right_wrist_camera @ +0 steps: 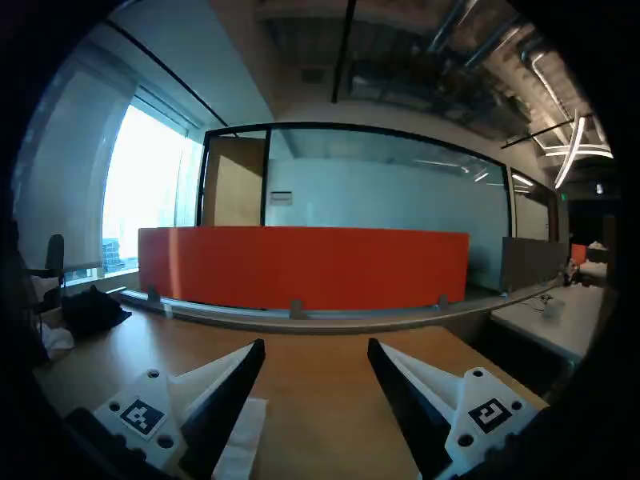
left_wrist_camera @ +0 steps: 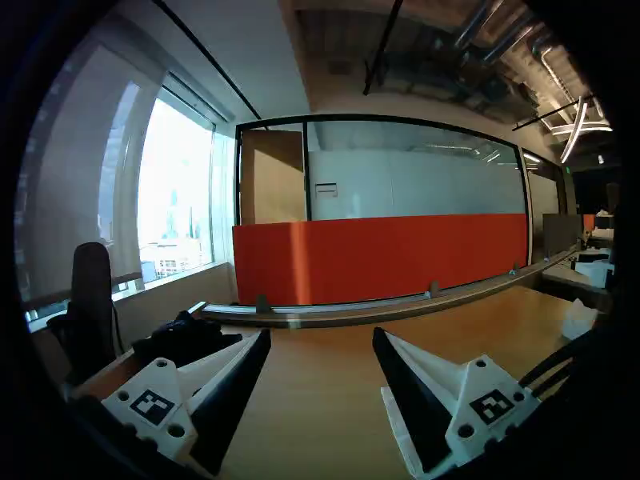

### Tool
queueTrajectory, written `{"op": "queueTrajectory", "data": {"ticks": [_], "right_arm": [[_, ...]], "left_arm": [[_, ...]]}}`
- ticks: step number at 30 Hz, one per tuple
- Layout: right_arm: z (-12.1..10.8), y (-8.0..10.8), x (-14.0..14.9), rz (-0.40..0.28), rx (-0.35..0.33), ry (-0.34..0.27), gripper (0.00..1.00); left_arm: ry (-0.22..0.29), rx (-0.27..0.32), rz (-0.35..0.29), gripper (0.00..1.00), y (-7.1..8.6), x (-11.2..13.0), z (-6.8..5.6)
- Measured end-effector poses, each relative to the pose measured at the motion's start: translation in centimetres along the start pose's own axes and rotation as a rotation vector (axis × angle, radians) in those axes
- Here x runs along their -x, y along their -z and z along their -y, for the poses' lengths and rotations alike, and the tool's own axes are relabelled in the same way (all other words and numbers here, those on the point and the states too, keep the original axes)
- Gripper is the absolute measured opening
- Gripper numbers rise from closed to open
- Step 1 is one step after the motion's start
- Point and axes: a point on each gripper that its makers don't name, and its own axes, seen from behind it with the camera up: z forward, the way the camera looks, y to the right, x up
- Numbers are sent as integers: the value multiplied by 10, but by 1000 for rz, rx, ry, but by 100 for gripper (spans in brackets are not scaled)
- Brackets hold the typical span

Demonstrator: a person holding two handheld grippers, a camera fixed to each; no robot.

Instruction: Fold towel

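One wooden desk [left_wrist_camera: 336,400] runs across both views, backed by an orange partition [left_wrist_camera: 384,256]. Above it sit the left gripper [left_wrist_camera: 320,331] and the right gripper [right_wrist_camera: 315,342], each with fingers spread wide and nothing between them. The white towel [right_wrist_camera: 240,436] lies on the desk, partly hidden by one finger of the right gripper.

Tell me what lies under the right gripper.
An edge of white towel lies on the wooden desk beneath the open right gripper. The gripper itself covers the rest, so the towel's full extent and folds are hidden.
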Motion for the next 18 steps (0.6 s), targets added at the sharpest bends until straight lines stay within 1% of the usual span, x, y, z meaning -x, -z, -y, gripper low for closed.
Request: {"op": "queueTrajectory", "data": {"ticks": [3, 6, 8, 12, 18], "right_arm": [[-1, 0, 2, 14, -2, 7, 100], [2, 1, 3, 49, -17, 17, 100], [7, 3, 4, 75, -43, 28, 100], [22, 9, 7, 128, -119, 67, 100], [43, 19, 19, 210, -232, 136, 100]], "left_arm": [[-11, 6, 17, 94, 0, -8, -1], [-18, 25, 43, 94, 1, -12, -6], [-24, 51, 62, 94, 3, -14, -12], [-45, 100, 105, 94, 7, -13, -21], [-72, 142, 169, 94, 13, 0, -27]]}}
